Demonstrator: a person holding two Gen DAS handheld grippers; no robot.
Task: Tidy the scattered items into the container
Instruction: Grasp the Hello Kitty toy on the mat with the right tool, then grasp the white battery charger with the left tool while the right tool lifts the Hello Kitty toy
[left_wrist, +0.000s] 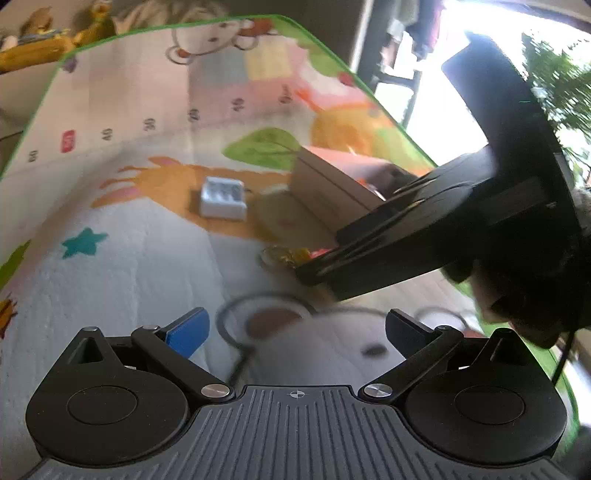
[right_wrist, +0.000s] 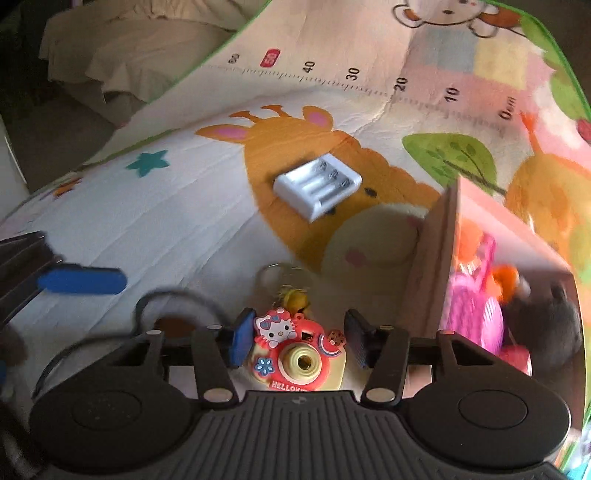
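On the play mat (right_wrist: 155, 221), one toy camera (right_wrist: 295, 350) sits between the right gripper's (right_wrist: 297, 341) parted fingers, beside the box (right_wrist: 436, 266); one battery charger (right_wrist: 317, 186) lies beyond, and the left gripper (left_wrist: 295, 328) gapes empty.

Left tool (left_wrist: 295, 328): fingers spread wide at the lower part of the left wrist view, blue pad (left_wrist: 188, 332) on one side, dark pad on the other, nothing between them. Right tool (right_wrist: 297, 343): fingers partly closed at lower centre of the right wrist view, pads (right_wrist: 242, 341) close on either side, contact unclear. Seen from the left wrist view as a dark body crossing the right side of the frame, tilted down to the left.
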